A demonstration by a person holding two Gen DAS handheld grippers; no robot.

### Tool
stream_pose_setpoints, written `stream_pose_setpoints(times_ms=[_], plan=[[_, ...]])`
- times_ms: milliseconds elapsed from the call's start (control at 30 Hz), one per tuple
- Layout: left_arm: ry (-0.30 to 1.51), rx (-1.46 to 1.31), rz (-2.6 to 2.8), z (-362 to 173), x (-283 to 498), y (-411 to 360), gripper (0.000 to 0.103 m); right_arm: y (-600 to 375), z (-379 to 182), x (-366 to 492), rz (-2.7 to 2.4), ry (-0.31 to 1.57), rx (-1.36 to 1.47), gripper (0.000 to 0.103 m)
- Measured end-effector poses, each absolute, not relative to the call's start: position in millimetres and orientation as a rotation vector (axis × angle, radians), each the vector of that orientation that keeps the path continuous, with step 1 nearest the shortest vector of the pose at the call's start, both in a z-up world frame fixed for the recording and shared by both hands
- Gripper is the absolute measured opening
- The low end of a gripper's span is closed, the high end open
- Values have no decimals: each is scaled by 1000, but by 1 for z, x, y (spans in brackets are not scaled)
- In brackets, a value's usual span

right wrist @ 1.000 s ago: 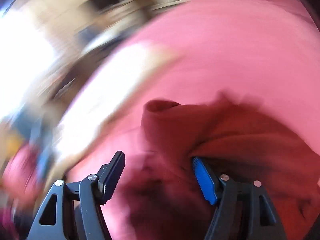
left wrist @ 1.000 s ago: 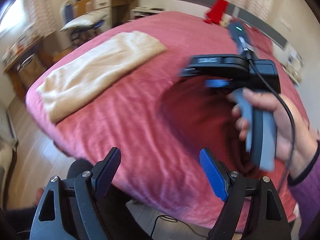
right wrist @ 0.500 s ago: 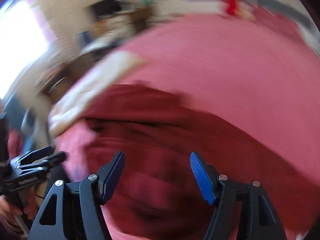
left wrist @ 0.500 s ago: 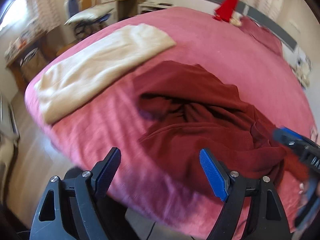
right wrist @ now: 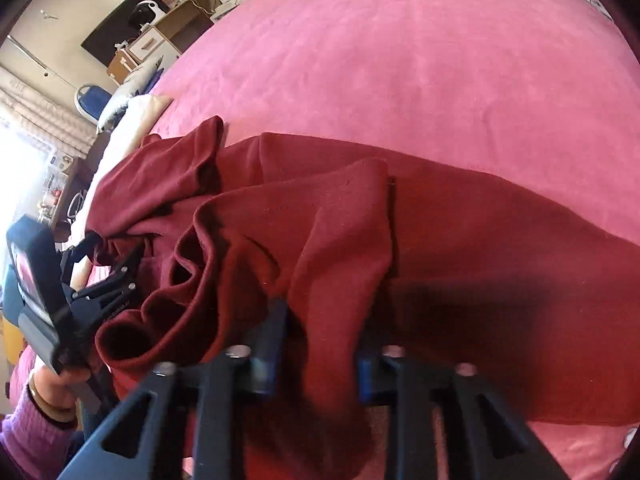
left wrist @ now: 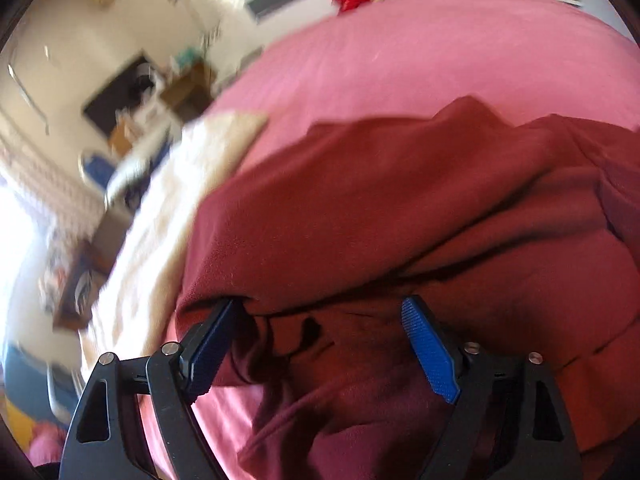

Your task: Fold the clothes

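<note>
Bedroom: bed under a pink bedspread [left wrist: 420,52], desk and dark screen against the far wall, blurred.

Left wrist view. Item: maroon garment [left wrist: 400,216], crumpled on the near part of the bed, folds rising over the tool. Item: cream towel [left wrist: 160,232], lying on the bedspread left of the garment, its edge just beside it. Item: left gripper [left wrist: 320,344], jaws spread wide, garment bunched between them; the left pad sits tucked under a fold.

Right wrist view. Same maroon garment [right wrist: 440,248], one cuff opening at lower left. Item: right gripper [right wrist: 320,356], jaws close together with a fold of garment pinched between them. The left gripper [right wrist: 116,264] shows at the left edge, held by a hand [right wrist: 56,384] in a purple sleeve [right wrist: 28,436], its tips at the garment's edge.
</note>
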State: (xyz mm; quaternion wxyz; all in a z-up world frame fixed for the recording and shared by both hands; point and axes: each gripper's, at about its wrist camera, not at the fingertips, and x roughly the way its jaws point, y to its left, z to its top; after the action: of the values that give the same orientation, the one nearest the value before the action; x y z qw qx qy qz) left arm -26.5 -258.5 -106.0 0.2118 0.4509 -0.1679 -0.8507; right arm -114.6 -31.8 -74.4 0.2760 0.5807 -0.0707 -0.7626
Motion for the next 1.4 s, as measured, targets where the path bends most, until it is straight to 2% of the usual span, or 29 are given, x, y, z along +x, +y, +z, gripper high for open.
stream_pose_setpoints(times_ms=[200, 400, 500, 667, 933, 1000, 1033, 1133, 1267, 1400], plan=[[-360, 1361, -2448, -94, -3, -272, 84, -6, -60, -120, -1892, -549, 1476, 8], [-331, 1443, -2488, -81, 25, -278, 84, -9, -27, -104, -1744, -577, 1317, 8], [-232, 1467, -2513, -70, 43, -285, 84, -21, 3, -87, -1625, -539, 1192, 8], [-67, 1465, -2530, -58, 79, -289, 84, -50, 40, -29, -1469, -252, 1069, 8], [113, 1359, -2479, -56, 120, -290, 84, -70, -24, 28, -1399, -13, 1259, 13], [190, 1348, -2472, -56, 127, -293, 84, -75, -42, 41, -1380, 45, 1309, 27], [225, 1342, -2469, -56, 129, -295, 84, -78, -51, 48, -1371, 74, 1334, 27], [260, 1335, -2469, -52, 124, -295, 84, -66, -58, 40, -1462, 61, 1377, 30], [236, 1318, -2461, -45, 101, -293, 84, -41, -34, 0, -1673, -97, 1323, 35], [184, 1310, -2474, -34, 64, -291, 84, -53, -12, -48, -1909, -6, 1292, 37]])
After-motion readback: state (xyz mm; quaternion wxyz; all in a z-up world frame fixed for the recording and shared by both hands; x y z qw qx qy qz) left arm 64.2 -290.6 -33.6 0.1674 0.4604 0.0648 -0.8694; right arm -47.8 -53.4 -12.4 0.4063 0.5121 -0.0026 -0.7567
